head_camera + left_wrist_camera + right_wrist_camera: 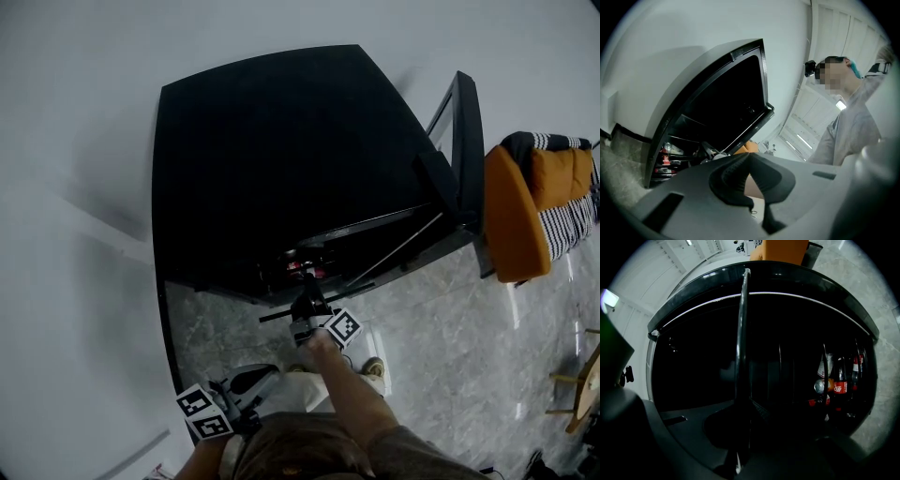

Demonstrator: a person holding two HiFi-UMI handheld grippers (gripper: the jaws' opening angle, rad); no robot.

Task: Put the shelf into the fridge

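The black fridge (281, 159) stands with its door (464, 150) swung open to the right. My right gripper (307, 298) reaches to the fridge's open front and is shut on the front edge of the shelf (394, 248), a thin dark-framed panel slanting from the gripper toward the door. In the right gripper view the shelf's rim (742, 333) runs straight up from my right gripper (743, 404) against the dark interior. My left gripper (246, 382) hangs back near the person's body; in its own view my left gripper (749, 157) is shut with nothing in it.
Cola bottles and a can (836, 380) stand on a low level inside the fridge, also visible as the red bottles (305, 269). An orange sofa (511, 216) with a striped throw sits just beyond the door. A person's grey sleeve (853, 136) fills the right.
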